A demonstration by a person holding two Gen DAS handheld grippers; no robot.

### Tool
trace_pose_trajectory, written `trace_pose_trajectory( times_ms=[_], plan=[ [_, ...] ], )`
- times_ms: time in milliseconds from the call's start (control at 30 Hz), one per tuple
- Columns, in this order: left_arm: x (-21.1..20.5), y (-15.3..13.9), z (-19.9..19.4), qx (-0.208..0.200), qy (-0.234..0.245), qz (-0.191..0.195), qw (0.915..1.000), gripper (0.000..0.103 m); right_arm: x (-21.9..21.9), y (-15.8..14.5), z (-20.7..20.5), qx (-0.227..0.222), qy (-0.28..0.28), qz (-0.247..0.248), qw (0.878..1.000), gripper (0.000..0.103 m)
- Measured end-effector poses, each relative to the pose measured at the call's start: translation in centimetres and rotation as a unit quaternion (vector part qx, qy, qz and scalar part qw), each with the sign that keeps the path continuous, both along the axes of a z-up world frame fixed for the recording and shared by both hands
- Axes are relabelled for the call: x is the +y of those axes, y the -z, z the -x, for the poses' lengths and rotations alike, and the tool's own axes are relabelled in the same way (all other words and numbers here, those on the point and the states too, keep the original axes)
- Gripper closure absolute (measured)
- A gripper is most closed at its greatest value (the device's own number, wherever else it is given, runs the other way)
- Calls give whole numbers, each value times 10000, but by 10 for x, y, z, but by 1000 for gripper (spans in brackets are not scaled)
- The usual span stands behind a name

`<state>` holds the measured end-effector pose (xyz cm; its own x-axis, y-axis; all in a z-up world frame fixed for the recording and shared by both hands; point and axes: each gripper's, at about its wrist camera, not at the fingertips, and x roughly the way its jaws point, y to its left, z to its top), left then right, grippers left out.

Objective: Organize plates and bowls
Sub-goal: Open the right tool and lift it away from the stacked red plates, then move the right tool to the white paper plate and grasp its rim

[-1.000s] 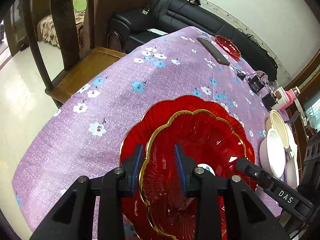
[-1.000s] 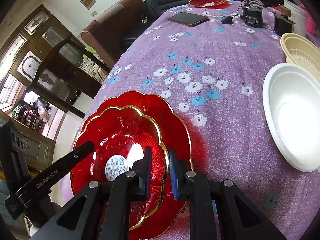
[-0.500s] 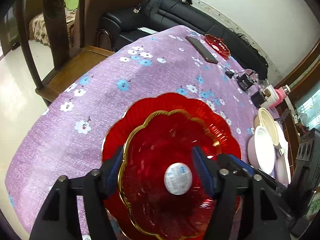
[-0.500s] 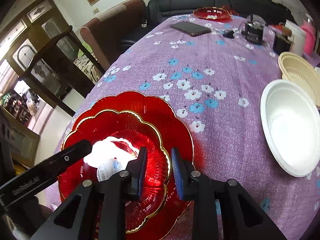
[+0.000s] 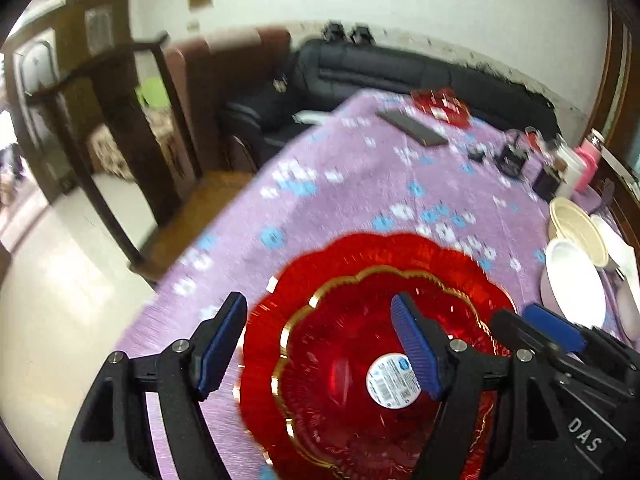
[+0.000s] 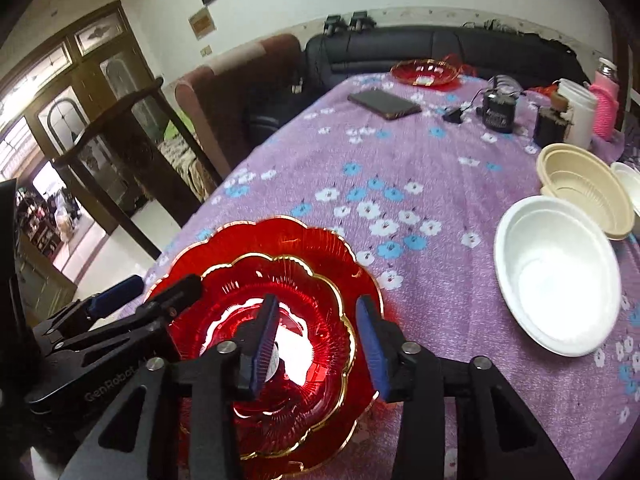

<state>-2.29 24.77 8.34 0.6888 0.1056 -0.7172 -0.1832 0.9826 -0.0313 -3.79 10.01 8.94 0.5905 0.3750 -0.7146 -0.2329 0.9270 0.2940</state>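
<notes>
Smaller red scalloped glass plate with gold rim [image 5: 340, 364] sits nested on larger red scalloped plate [image 6: 320, 252], near edge of purple floral-cloth surface [image 6: 420, 168]. Left gripper [image 5: 320, 344] jaws spread wide, grasping nothing. Right gripper [image 6: 318, 340] jaws released too, above plates. White round bowl [image 6: 556, 276] and cream ribbed bowl [image 6: 584, 188] touching, well apart from plates.

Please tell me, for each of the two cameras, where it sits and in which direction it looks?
Left wrist: sits on the left gripper, looks forward and down over its open fingers at the stacked red plates; the right gripper enters at the right edge.
Right wrist: sits on the right gripper, open, looks over the same red plates; the left gripper shows at the left.
Both share: plates, white bowl, purple tablecloth, black sofa.
</notes>
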Motion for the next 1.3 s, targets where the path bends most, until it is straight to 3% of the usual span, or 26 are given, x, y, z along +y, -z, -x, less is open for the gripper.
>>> trace_pose_trajectory(
  times_ms=[133, 233, 367, 500, 600, 800, 933, 1133, 1233, 1300],
  plan=[
    [2, -17, 18, -346, -23, 135, 9993, 23, -12, -8, 18, -207, 94, -111, 9997, 53],
    [0, -25, 31, -460, 128, 355, 9982, 23, -29, -10, 34, -326, 216, -236, 9990, 46],
    [-9, -30, 46, -553, 253, 470, 9970, 23, -69, -7, 59, -396, 551, -326, 9972, 44],
    [-25, -35, 55, -626, 471, 522, 9956, 23, -116, -2, 81, -373, 919, -212, 9948, 44],
    [-41, -38, 59, -663, 688, 586, 9937, 22, -152, 0, 98, -335, 1181, 167, 9923, 44],
    [-78, -31, 61, -122, 1408, 1140, 9834, 18, -213, 0, 127, -259, 1686, 554, 9838, 44],
    [-109, -25, 67, 97, 1771, 1212, 9767, 18, -230, -7, 137, -370, 1834, 534, 9809, 39],
    [-138, -18, 58, 414, 2067, 1031, 9721, 15, -238, -15, 115, -390, 1840, 478, 9810, 37],
    [-143, -18, 48, 584, 2239, 1296, 9642, 15, -244, -14, 92, -284, 1880, 204, 9816, 37],
    [-147, -21, 37, 616, 2230, 1305, 9641, 16, -246, -9, 76, -218, 1945, 65, 9806, 37]
  ],
)
